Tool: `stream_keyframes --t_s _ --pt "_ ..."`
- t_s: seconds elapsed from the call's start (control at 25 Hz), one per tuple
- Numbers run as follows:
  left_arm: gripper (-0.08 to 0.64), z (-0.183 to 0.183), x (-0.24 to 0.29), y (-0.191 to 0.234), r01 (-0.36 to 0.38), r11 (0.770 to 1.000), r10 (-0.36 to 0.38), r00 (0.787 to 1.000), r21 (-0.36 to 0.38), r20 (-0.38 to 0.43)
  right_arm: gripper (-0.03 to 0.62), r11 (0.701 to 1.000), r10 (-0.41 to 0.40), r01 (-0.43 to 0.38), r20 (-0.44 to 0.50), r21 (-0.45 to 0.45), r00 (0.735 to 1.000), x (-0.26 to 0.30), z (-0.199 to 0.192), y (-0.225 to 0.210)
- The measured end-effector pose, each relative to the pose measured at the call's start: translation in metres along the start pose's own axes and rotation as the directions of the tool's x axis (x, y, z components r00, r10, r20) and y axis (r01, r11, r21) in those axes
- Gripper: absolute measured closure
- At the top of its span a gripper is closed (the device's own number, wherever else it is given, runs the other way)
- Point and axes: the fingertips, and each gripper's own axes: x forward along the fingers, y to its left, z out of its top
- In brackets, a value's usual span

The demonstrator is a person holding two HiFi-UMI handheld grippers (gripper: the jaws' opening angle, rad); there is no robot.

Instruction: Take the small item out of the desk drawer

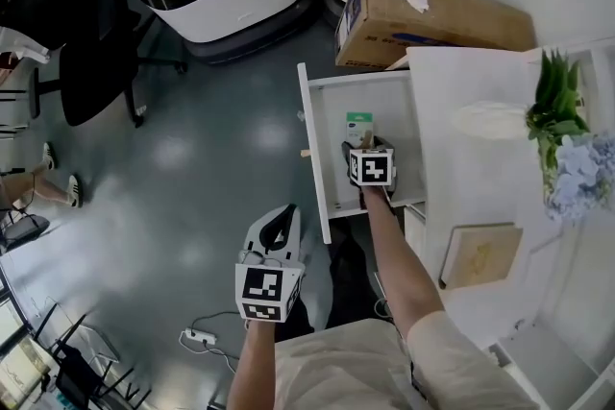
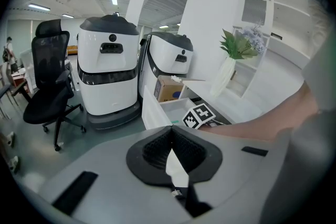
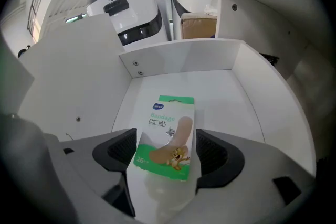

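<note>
Right gripper view shows the pack (image 3: pixel 168 123) as a small flat packet of plasters. It has a green band at top and bottom, a pale middle printed with "Bandage", a tan plaster strip and a little cartoon figure. It lies flat on the white floor of the open drawer (image 3: pixel 178 57), roughly midway between the walls and clear of the far wall. The right gripper (image 3: pixel 167 157) points steeply down into the drawer with its jaws spread wide. The pack's near end sits between the two dark pads, which flank its edges closely but do not press on it. Bare drawer floor shows beyond the pack and to either side, and nothing covers the drawer from above. In the head view the drawer stands pulled out from the white desk (image 1: pixel 480 178), its front panel towards the grey floor (image 1: pixel 192 158). A cardboard box (image 1: pixel 423 19) stands just past its far side. The left gripper (image 1: pixel 279 226) hangs over that floor near the front panel's near corner, jaws clenched together on nothing.
</note>
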Motion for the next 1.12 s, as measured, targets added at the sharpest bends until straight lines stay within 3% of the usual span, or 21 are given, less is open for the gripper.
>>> stream_keyframes --t_s 0.2,0.48,0.88,1.12 --pt "0.543 -0.003 -0.001 0.009 -0.016 1.000 0.016 1.000 -0.010 -0.003 0.215 0.996 -0.082 0.082 0.000 0.039 0.997 0.008 0.001 -0.007" --pt "0.543 -0.009 -0.004 0.016 -0.027 0.999 0.026 1.000 -0.030 -0.013 0.215 0.992 -0.125 0.126 -0.044 0.006 0.991 0.016 0.001 -0.007" --pt "0.543 -0.001 -0.016 0.019 -0.018 1.000 0.018 1.000 -0.011 0.004 0.221 0.995 -0.100 0.101 -0.053 0.025 0.994 0.008 -0.003 -0.002" --pt "0.543 0.002 -0.021 0.016 -0.015 0.999 0.015 1.000 -0.029 0.027 0.221 0.997 -0.073 0.073 -0.009 0.005 0.997 -0.010 -0.001 0.006"
